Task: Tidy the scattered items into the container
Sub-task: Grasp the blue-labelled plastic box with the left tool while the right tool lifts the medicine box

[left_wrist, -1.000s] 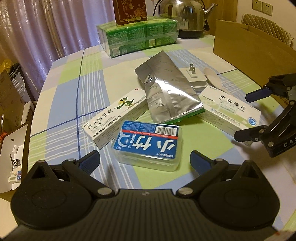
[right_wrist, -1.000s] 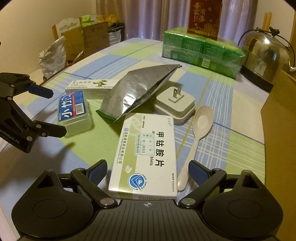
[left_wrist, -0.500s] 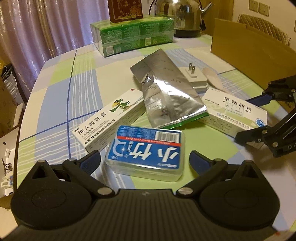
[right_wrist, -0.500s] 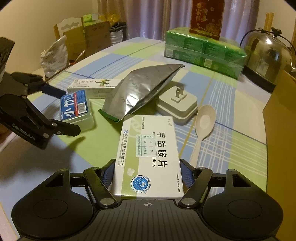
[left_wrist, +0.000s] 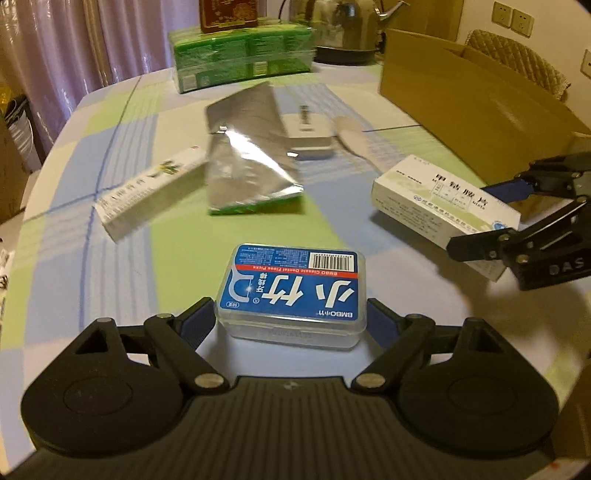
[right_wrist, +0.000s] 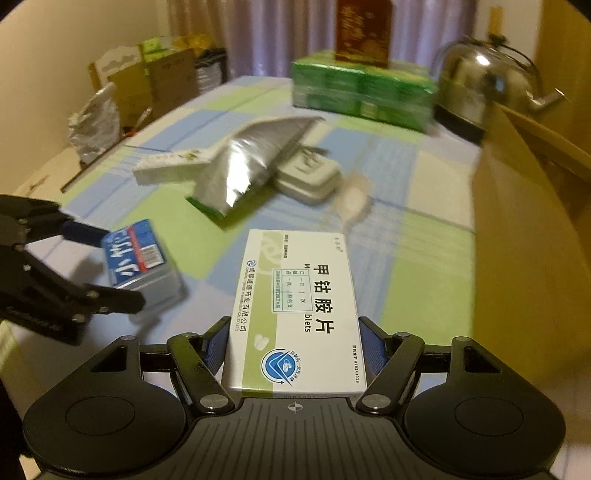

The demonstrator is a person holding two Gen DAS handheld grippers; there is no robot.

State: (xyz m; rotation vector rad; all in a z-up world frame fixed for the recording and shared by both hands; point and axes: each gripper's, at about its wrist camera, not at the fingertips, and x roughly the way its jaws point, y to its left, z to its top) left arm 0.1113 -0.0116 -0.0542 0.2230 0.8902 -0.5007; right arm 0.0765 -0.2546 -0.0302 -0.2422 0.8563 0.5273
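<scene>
Here, the clear plastic floss box (left_wrist: pixel 291 295) with its blue label sits clamped between the fingers of the left gripper (left_wrist: pixel 291 317), one blue pad pressed to each short side; it appears raised off the checked surface (left_wrist: pixel 110 206), though contact beneath it cannot be judged. The white medicine box (right_wrist: pixel 295 314) is likewise gripped on its two long sides by the right gripper (right_wrist: pixel 293 345), its printed face up and its far end pointing away from the camera. Seen from the left wrist, this box lies tilted at the right, apart from the surface below.

Behind both boxes, at mid-surface, a silver foil pouch (left_wrist: pixel 247 158) rests with one edge over a long white carton (left_wrist: pixel 147 192) on its left. Just beside the pouch on its right lies a white plug adapter (right_wrist: pixel 308 173), and next to that a pale spoon (right_wrist: pixel 352 195), blurred.

The cardboard box (left_wrist: pixel 472 103) stands open at the right edge of the surface; its inside is hidden from both views. At the far end are a green wrapped pack (left_wrist: pixel 240 55), a dark red carton (right_wrist: pixel 364 33) standing upright on it, and a steel kettle (right_wrist: pixel 484 85) beside them.
</scene>
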